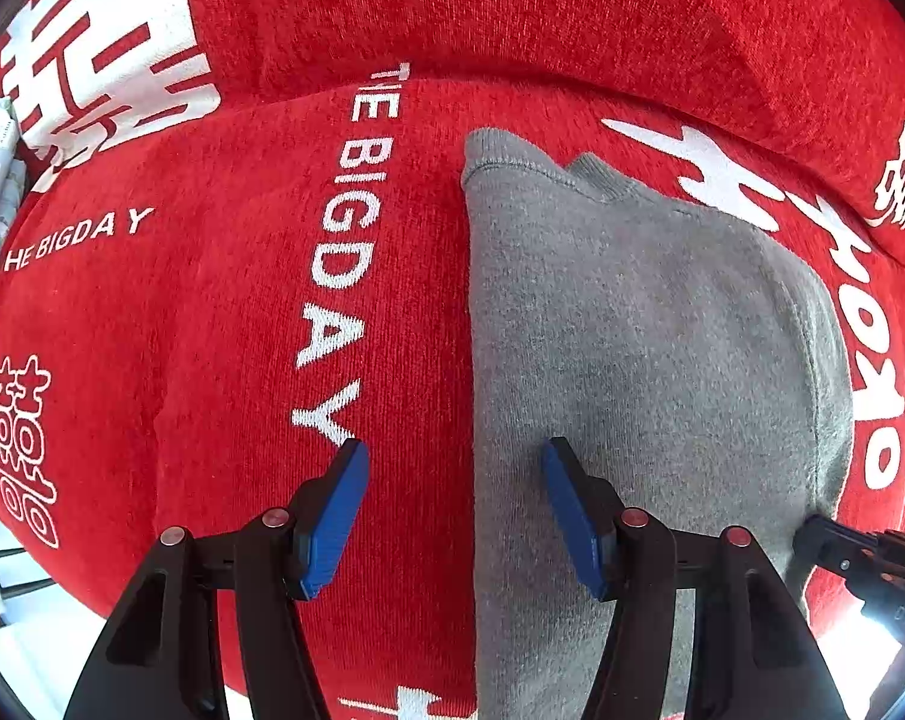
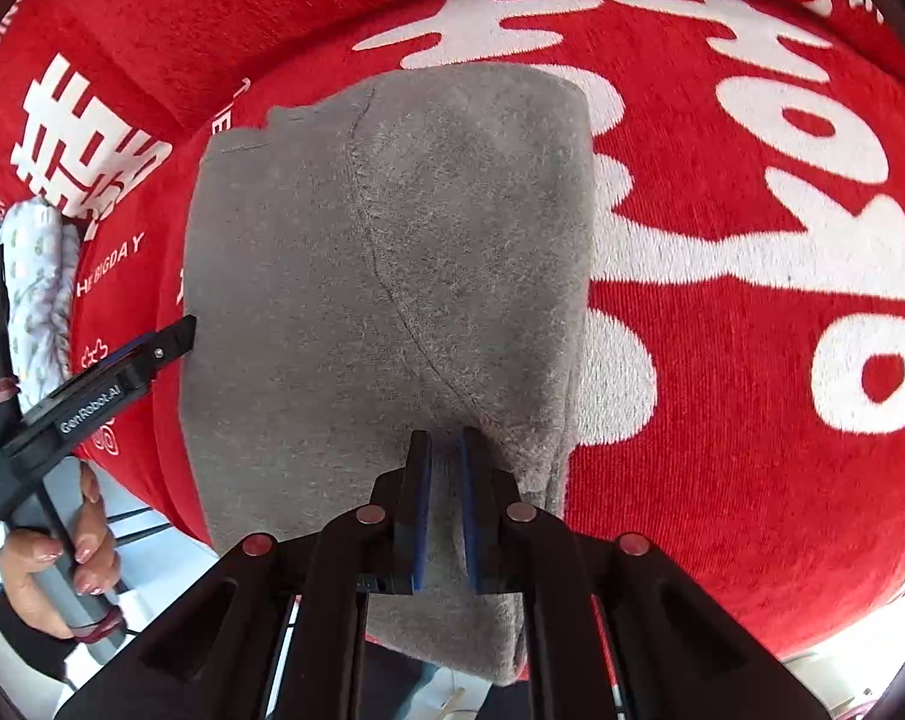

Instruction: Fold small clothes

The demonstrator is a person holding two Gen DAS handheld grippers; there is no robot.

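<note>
- Surface is covered w/ a red cloth (image 1: 182, 330), white lettering incl. "THE BIGDAY" plus big Chinese characters; cloth rises into a raised fold at the far side.
- Grey garment (image 1: 632, 330) lies flat on the cloth, already folded into a rough rectangle; near end hangs over the front edge.
- Left tool (image 1: 452, 516): blue pads spread wide, released, straddling the garment's left edge.
- Right tool (image 2: 446, 504): pads nearly together just above the garment's near end; can't tell if fabric is pinched.
- Left hand (image 2: 50, 564) grips its tool's handle, partly cut off.
- Pale patterned bundle (image 2: 38, 288) at far left, hard to make out.
</note>
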